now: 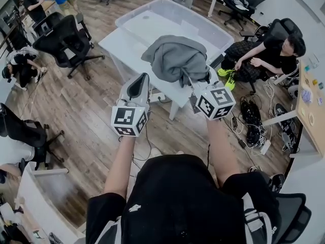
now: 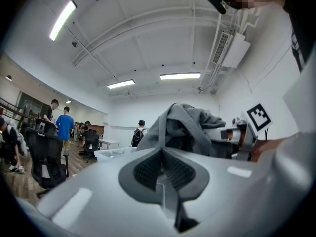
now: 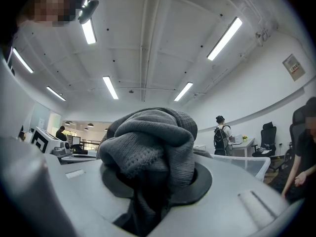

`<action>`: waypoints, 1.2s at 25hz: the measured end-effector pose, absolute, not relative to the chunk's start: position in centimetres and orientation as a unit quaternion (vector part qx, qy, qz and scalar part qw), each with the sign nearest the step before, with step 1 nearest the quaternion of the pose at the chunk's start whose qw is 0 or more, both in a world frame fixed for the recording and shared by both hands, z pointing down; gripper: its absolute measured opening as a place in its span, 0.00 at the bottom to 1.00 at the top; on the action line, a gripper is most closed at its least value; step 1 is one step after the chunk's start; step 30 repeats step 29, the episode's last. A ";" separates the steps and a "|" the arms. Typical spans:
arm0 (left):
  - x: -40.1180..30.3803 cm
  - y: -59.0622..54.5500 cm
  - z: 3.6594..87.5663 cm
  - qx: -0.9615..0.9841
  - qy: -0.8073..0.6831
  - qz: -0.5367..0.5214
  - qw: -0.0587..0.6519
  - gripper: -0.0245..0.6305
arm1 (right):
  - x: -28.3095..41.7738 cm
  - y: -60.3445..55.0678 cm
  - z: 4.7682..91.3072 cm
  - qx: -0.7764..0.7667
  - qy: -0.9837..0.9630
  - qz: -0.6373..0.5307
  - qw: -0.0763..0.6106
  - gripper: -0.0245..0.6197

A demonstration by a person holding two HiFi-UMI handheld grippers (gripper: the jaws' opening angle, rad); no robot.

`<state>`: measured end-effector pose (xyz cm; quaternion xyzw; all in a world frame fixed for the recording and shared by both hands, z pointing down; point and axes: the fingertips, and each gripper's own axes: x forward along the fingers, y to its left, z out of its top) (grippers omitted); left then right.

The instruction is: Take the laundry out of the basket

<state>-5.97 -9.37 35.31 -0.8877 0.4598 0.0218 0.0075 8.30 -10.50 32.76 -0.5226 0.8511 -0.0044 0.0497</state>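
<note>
A grey knitted garment (image 1: 175, 60) hangs bunched over the white table (image 1: 122, 42), just in front of the clear plastic basket (image 1: 172, 19). My right gripper (image 1: 197, 84) is shut on its near edge. In the right gripper view the garment (image 3: 148, 142) bulges up from between the jaws of the right gripper (image 3: 153, 184) and hides the pads. My left gripper (image 1: 138, 85) is held level to the left of the garment and apart from it. Its jaws meet in a thin seam with nothing between them in the left gripper view (image 2: 162, 184). That view shows the garment (image 2: 182, 125) and the right gripper (image 2: 237, 135) alongside.
Black office chairs (image 1: 66, 39) stand left of the table. A seated person (image 1: 269, 55) is at the right, above cables and a power strip (image 1: 251, 126) on the wood floor. A wooden desk (image 1: 312, 105) runs along the right edge. More people stand far left.
</note>
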 end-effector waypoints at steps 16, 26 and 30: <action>-6.1 -8.7 35.2 -0.882 0.470 0.018 0.009 0.05 | 8.6 -9.9 33.1 -0.517 0.855 -0.005 0.045 0.24; -5.4 -8.3 35.2 -0.884 0.466 0.015 0.011 0.05 | 8.9 -9.7 33.1 -0.519 0.854 -0.008 0.047 0.24; -5.4 -8.6 35.2 -0.884 0.468 0.018 0.008 0.05 | 8.9 -9.8 33.2 -0.519 0.854 -0.007 0.046 0.24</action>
